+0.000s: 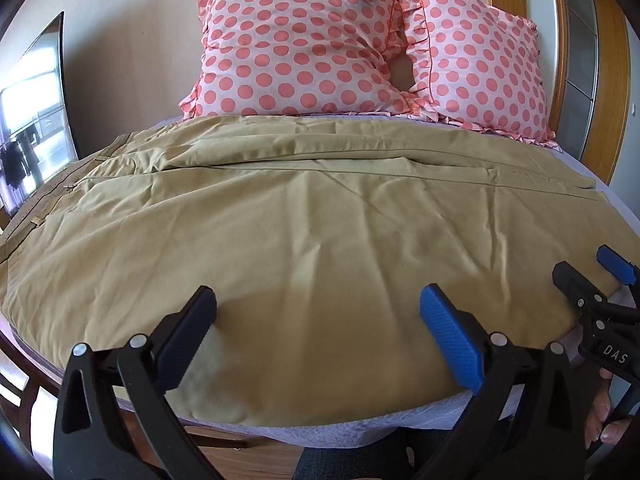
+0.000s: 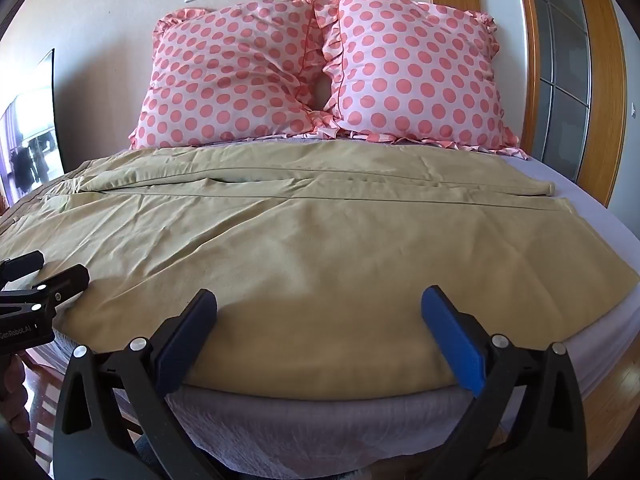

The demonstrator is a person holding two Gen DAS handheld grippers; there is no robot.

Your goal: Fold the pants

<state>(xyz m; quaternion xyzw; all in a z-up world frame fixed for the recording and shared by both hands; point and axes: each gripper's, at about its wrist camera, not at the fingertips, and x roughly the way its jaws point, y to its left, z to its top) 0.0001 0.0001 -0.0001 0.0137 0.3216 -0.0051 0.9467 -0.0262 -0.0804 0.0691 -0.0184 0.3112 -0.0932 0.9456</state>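
Observation:
Tan pants (image 1: pixel 304 216) lie spread flat across the bed, waistband at the left, leg hems at the right; they also show in the right wrist view (image 2: pixel 304 240). One leg lies behind the other. My left gripper (image 1: pixel 318 300) is open and empty, just above the near edge of the pants toward the waist side. My right gripper (image 2: pixel 320 300) is open and empty above the near edge toward the hem side. The right gripper also shows at the right edge of the left wrist view (image 1: pixel 588 268); the left gripper shows at the left edge of the right wrist view (image 2: pixel 48 268).
Two pink polka-dot pillows (image 1: pixel 304 40) (image 2: pixel 416 76) stand against the wall at the head of the bed. The lilac bed sheet (image 2: pixel 600 200) shows around the pants. A dark framed screen (image 1: pixel 36 120) is at left, a wooden door frame (image 2: pixel 532 60) at right.

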